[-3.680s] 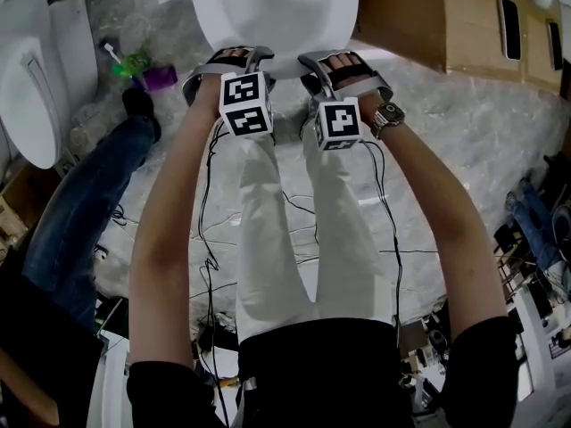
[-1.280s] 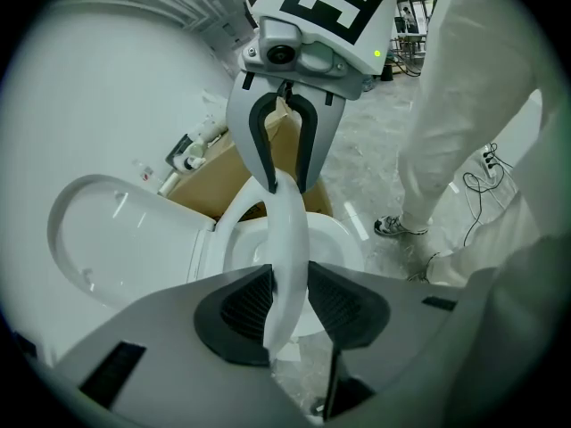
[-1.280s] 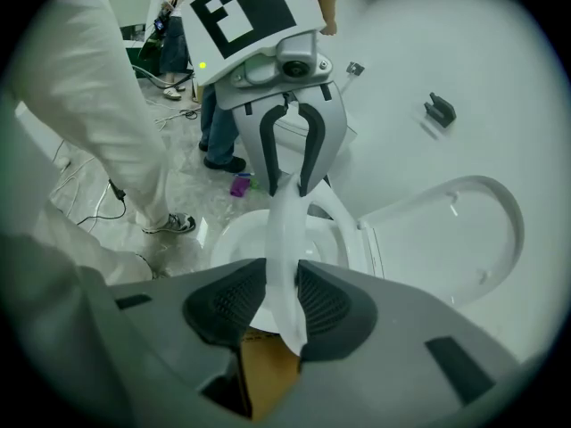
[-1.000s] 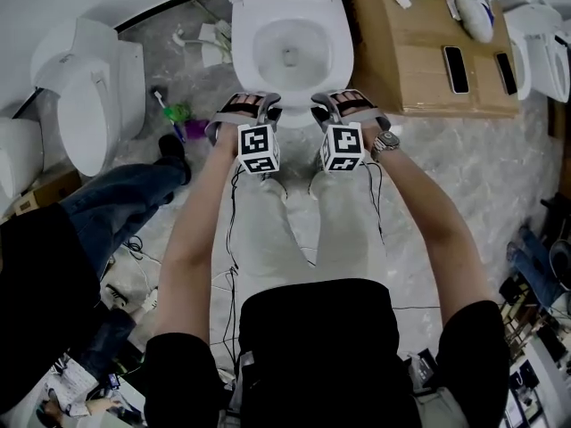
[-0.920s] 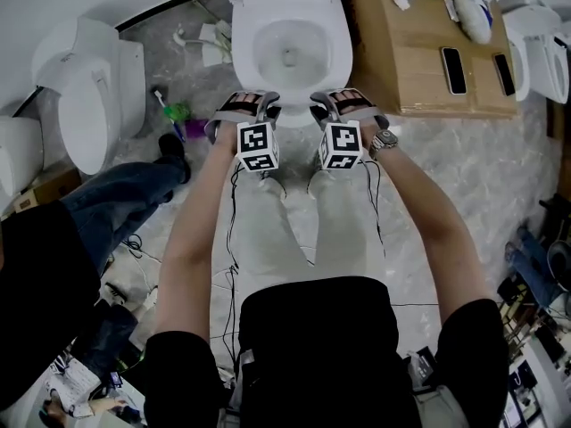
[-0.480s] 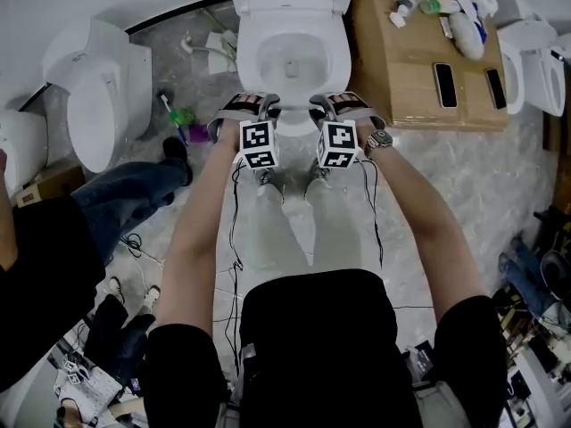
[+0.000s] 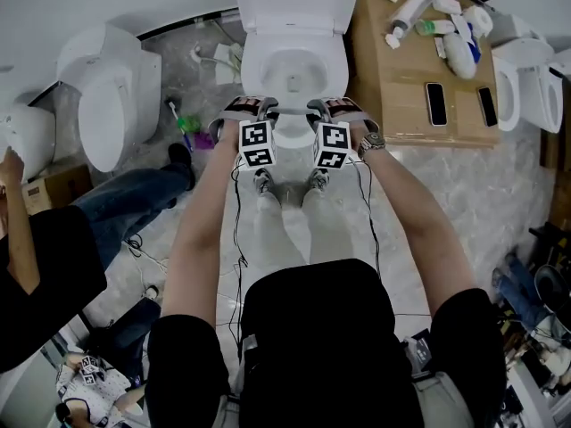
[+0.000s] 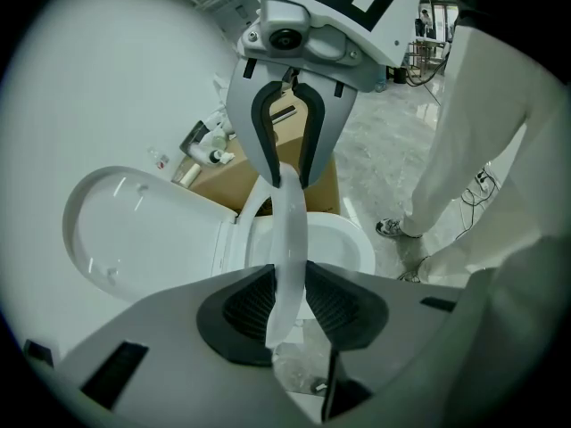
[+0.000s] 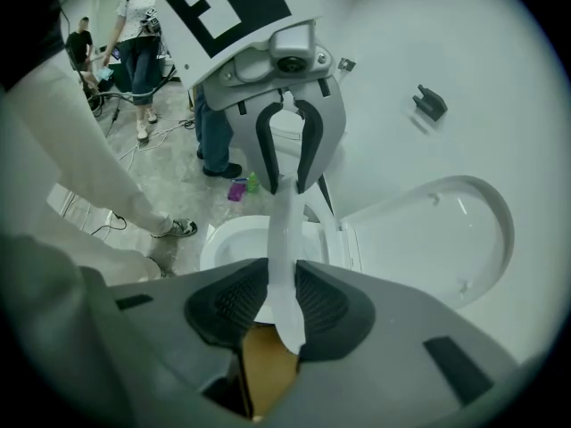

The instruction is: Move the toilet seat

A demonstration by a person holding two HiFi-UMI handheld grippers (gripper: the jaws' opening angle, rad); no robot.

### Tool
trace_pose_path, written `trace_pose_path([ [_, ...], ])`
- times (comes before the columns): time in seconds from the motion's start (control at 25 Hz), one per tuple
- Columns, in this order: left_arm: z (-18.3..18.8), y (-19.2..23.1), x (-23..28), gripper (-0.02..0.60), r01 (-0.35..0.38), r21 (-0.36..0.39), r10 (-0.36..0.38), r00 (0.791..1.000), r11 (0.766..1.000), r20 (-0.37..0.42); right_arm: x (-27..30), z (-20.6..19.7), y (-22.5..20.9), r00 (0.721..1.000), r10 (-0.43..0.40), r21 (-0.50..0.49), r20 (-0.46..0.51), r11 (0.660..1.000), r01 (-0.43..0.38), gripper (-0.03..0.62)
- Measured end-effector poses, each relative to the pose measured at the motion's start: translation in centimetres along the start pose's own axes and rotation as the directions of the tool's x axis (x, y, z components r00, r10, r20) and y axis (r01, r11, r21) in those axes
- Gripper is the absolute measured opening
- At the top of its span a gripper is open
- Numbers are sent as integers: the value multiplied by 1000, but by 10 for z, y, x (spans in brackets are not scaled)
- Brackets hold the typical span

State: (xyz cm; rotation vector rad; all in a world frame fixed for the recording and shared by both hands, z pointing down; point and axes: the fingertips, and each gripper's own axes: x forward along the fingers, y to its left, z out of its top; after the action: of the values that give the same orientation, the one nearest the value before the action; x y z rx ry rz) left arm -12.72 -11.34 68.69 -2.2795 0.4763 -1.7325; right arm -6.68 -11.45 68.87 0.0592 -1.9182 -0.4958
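The white toilet (image 7: 294,65) stands at the top middle of the head view, its lid (image 7: 297,3) up against the tank. Both grippers grip the front of the toilet seat (image 8: 287,230), which runs edge-on as a thin white strip from one gripper to the other and is tilted up off the bowl (image 8: 352,243). My left gripper (image 7: 256,107) has its jaws closing, its pads pressed on the seat. My right gripper (image 7: 323,107) is shut on the seat (image 9: 281,239) beside it. Each gripper view shows the other one across the seat: the right gripper (image 8: 284,163) and the left gripper (image 9: 285,181).
A second toilet (image 7: 111,105) stands at the left and a third (image 7: 522,78) at the far right. A cardboard box (image 7: 401,87) right of the bowl carries phones and bottles. A brush and small bottles (image 7: 187,123) lie left of the bowl. A bystander's leg (image 7: 125,203) and cables (image 7: 236,239) are on the floor.
The head view has pulled back and shows more of the room. Both grippers stay clamped on the front of the seat, now a little closer together.
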Motion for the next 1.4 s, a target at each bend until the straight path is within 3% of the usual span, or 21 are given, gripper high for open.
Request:
trace_pose_path([
  [0.4, 2, 19, -9, 114, 12, -21, -13, 1000, 1000, -28, -10, 3, -19, 999, 24, -9, 22, 1000, -24, 107],
  [0.64, 5, 35, -15, 114, 7, -26, -7, 1000, 1000, -5, -19, 3, -34, 999, 36, 4, 13, 999, -36, 107],
  [0.92, 8, 61, -27, 109, 25, -3, -25, 999, 1000, 26, -28, 6, -60, 1000, 11, 24, 12, 1000, -11, 104],
  [1.4, 10, 109, -39, 103, -15, 22, 14, 998, 1000, 62, -44, 7, -109, 999, -50, 75, -19, 996, 52, 101],
])
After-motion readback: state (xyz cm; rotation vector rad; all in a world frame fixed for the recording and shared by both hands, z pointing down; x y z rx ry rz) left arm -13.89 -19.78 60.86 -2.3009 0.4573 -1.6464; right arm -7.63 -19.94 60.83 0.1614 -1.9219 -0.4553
